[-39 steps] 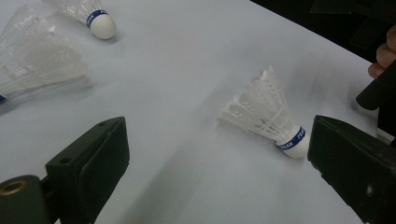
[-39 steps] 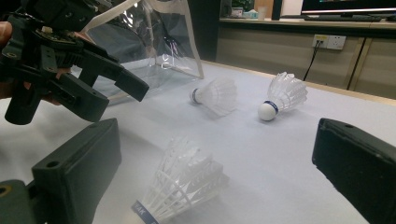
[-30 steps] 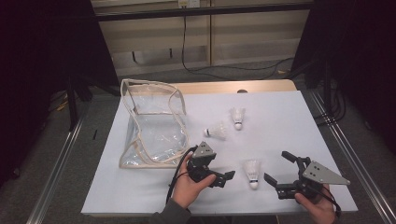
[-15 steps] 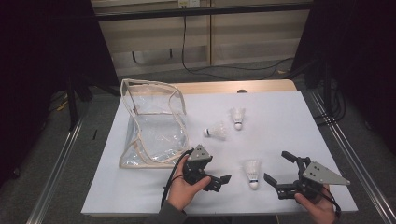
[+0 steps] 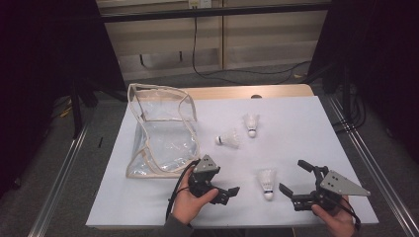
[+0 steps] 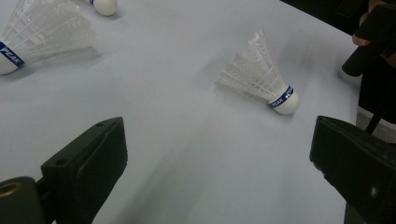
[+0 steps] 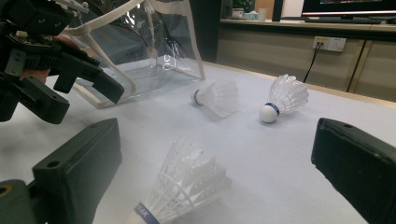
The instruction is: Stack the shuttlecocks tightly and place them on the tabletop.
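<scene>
Before you stands a table (image 5: 306, 123) covered with a white sheet, its wooden edge (image 5: 232, 92) showing along the far side. Grey carpeted floor (image 5: 94, 163) surrounds it, with metal rails (image 5: 59, 187) running along both sides. Beyond the table you face a pale panelled wall (image 5: 257, 39), crossed by a dark horizontal bar (image 5: 212, 11), with a black cable (image 5: 197, 59) dropping from a socket to the floor. Dark curtains (image 5: 44, 59) close in on left and right, leaving the room dim at its edges. In the right gripper view you see a low wooden cabinet (image 7: 280, 42) with a wall socket (image 7: 330, 43), and the lower edge of a lit monitor (image 7: 348, 7) above.
</scene>
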The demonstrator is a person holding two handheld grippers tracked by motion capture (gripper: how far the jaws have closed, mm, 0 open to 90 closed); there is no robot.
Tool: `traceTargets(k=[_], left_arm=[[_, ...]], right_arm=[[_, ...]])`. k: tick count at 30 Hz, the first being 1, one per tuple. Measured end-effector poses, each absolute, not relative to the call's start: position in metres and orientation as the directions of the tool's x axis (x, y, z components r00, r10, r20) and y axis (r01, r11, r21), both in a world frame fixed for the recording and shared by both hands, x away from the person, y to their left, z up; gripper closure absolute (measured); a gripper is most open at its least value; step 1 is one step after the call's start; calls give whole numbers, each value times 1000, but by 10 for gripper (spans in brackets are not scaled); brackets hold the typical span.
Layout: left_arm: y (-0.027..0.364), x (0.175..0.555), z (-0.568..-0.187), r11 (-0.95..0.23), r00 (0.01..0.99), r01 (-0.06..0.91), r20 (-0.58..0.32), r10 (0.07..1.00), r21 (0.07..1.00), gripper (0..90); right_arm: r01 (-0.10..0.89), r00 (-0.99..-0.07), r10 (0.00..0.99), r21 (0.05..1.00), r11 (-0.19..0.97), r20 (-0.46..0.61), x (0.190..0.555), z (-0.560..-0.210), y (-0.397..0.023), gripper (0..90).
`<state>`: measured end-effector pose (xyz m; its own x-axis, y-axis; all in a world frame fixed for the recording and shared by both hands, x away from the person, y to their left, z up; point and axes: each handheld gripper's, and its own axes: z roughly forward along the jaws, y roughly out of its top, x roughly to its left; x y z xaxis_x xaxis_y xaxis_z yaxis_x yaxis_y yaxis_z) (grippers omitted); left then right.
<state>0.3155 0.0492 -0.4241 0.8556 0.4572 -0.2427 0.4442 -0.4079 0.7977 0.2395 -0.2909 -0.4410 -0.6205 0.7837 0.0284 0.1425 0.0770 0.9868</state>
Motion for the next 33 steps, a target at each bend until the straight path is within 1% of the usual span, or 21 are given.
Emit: traceTargets(k=[33], left_arm=[[78,313,-422,-421,865,447,-260,429,789,41]], right_arm=[[141,-623,782,987,82,25,239,-441,-290,13]])
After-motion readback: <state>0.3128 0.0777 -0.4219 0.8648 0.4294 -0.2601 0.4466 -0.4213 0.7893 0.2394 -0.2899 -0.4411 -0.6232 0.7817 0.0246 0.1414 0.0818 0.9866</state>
